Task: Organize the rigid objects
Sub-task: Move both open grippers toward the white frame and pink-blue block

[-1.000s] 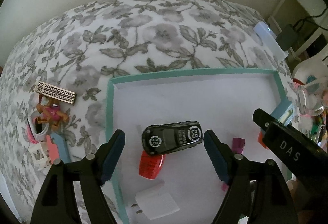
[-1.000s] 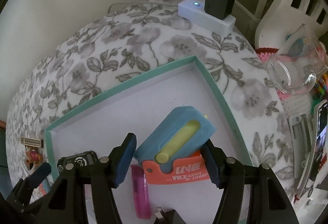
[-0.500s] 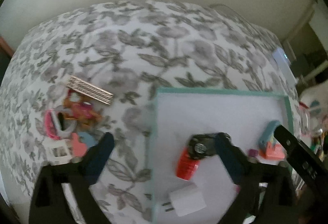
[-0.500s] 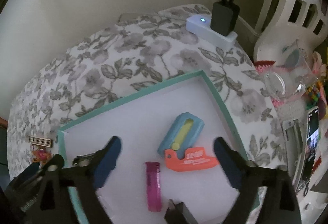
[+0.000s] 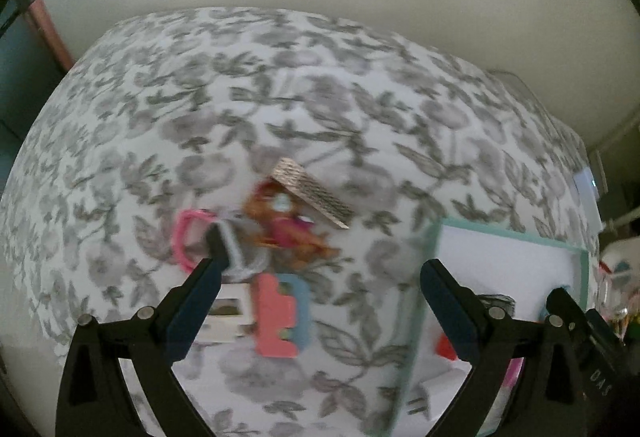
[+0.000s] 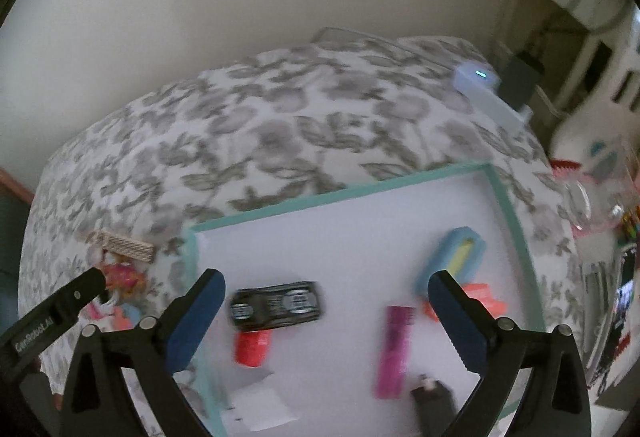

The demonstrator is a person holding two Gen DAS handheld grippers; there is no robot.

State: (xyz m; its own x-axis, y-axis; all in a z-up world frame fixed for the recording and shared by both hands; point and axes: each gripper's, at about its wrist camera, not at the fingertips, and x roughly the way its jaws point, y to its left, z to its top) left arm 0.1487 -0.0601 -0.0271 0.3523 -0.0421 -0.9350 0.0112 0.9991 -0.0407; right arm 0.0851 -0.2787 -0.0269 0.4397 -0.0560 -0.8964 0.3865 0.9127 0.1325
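Observation:
A teal-rimmed white tray (image 6: 256,214) lies on the floral cloth. In it lie a black toy car (image 6: 277,303), a red piece (image 6: 253,347), a pink lighter (image 6: 395,345), a blue-and-yellow case (image 6: 456,261), an orange cutter (image 6: 482,297) and a white plug (image 6: 260,409). My right gripper (image 6: 326,317) is open and empty above the tray. My left gripper (image 5: 320,285) is open and empty above loose items left of the tray (image 5: 428,301): a patterned bar (image 5: 314,192), an orange-pink figure (image 5: 288,227), a pink ring (image 5: 185,237), a pink-and-blue piece (image 5: 282,315).
A white power strip (image 6: 490,97) with a black adapter (image 6: 520,79) lies at the table's far right corner. A glass cup (image 6: 596,205) and cluttered items stand beyond the right edge. A wall runs behind the table.
Both grippers have pulled back and up from the tray. The right one let go of the blue-and-yellow case. The left one swung left over the loose items.

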